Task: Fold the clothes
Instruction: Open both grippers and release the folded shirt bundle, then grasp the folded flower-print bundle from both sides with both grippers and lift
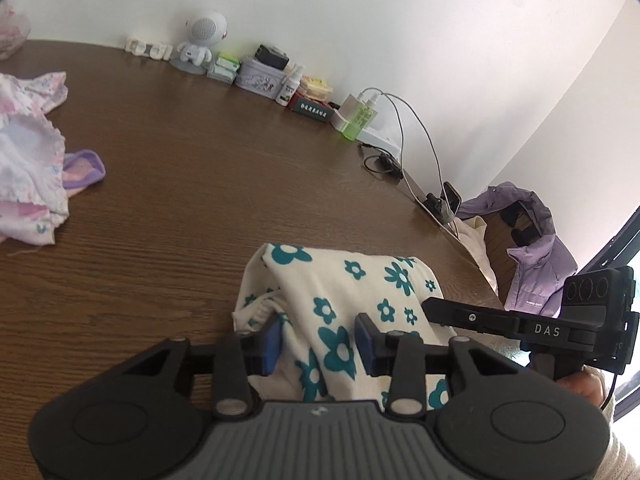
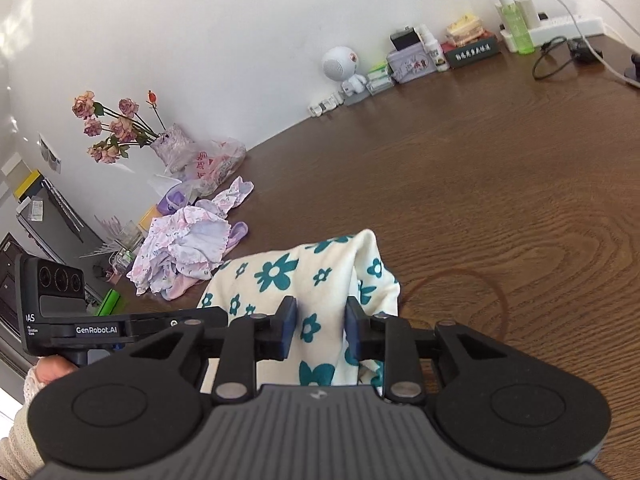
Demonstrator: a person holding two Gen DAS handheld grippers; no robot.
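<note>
Now the flowered cloth (image 1: 340, 300) drapes between both claws' blue pads (image 1: 272, 344).

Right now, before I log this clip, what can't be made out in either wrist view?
- Left wrist: whether the left gripper pads press the floral garment; cloth fills the gap.
- Right wrist: same for the right gripper; its body hides the garment's near edge.
- Left wrist: pink clothes pile, cut off by the left edge.
- Both: box label, too small to read.

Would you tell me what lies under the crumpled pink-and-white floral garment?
A purple fabric piece sticks out from beneath the crumpled pink-and-white floral garment, on the brown wooden table. The rest of it is covered.
</note>
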